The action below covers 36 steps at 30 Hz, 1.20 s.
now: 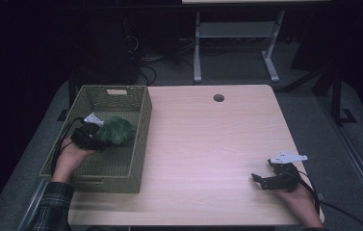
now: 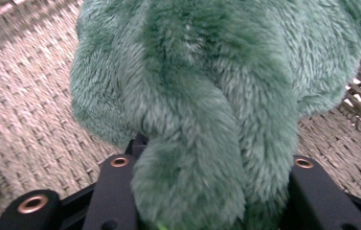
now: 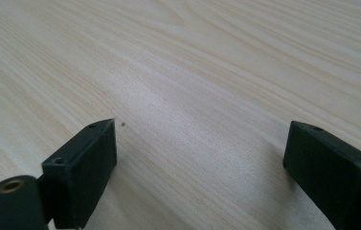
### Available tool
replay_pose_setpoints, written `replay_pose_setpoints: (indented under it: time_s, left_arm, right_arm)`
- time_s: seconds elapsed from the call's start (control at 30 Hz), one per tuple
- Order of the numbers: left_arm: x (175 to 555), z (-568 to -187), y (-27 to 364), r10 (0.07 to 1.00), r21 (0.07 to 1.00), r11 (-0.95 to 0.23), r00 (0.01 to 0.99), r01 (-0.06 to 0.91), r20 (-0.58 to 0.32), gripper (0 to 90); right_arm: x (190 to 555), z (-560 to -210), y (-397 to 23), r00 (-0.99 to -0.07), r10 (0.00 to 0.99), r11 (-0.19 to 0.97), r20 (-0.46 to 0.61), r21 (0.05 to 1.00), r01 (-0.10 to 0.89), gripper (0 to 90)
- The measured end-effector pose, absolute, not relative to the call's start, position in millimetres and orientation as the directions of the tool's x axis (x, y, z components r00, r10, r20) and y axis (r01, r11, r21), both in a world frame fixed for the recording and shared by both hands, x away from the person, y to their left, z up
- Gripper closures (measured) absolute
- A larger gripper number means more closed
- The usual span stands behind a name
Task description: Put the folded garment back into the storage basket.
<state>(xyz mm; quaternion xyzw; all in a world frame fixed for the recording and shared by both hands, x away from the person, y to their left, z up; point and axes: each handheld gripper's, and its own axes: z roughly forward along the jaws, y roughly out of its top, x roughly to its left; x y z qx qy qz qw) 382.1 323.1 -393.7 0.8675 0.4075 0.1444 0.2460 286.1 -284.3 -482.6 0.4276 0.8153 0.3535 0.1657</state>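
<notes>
A: Left side, high view. I have the left gripper (image 1: 94, 136) inside the green woven basket (image 1: 140, 139), which sits on the left part of the wooden table (image 1: 208, 144). The green plush toy (image 1: 116, 130) lies in the basket, just ahead of my hand.

B: Is the plush gripped?

A: In the left gripper view, the plush toy (image 2: 192, 96) sits between the two black jaws, its fur bulging over both of them, and the basket's woven floor (image 2: 25, 120) lies right behind it. The jaws stand about half open with the toy filling the gap; I read that as a hold on the toy.

B: And the right side?

A: The right gripper (image 1: 261, 179) rests low on the table near its right front corner, well apart from the basket. In the right gripper view, its jaws stand wide apart over bare wood grain (image 3: 192, 72), with nothing between them.
</notes>
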Motion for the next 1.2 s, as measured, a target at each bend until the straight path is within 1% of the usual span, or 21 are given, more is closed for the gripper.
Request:
replay_pose_setpoints:
  time_s: [0.33,0.4,0.53,0.7,0.83,1.03,1.2]
  left_arm:
    - [384,-405,323,0.774,0.508,-0.551,0.634,0.662,0.012,43.1]
    - [384,-405,323,0.775,0.510,-0.546,0.632,0.665,0.006,39.0]
    - [382,-404,322,0.771,0.524,-0.544,0.637,0.655,0.005,26.9]
    - [377,-397,324,0.777,0.557,-0.523,0.629,0.645,0.001,17.0]
    - [371,-387,327,0.779,0.583,-0.509,0.628,0.633,-0.001,14.3]
    - [366,-373,327,0.782,0.635,-0.476,0.623,0.608,-0.012,14.0]
    - [365,-364,317,0.773,0.678,-0.454,0.634,0.578,-0.022,13.5]
  right_arm:
    - [286,-483,-284,-0.579,0.814,0.384,0.032,0.718,0.580,10.9]
    - [286,-483,-284,-0.579,0.814,0.384,0.032,0.718,0.580,10.9]
    - [286,-483,-284,-0.579,0.814,0.384,0.032,0.718,0.580,10.9]
    - [286,-483,-284,-0.579,0.814,0.384,0.032,0.718,0.580,10.9]
    - [286,-483,-284,-0.579,0.814,0.384,0.032,0.718,0.580,10.9]
    - [286,-483,-284,-0.579,0.815,0.384,0.032,0.718,0.581,11.0]
    - [286,-483,-284,-0.579,0.815,0.384,0.032,0.718,0.580,11.0]
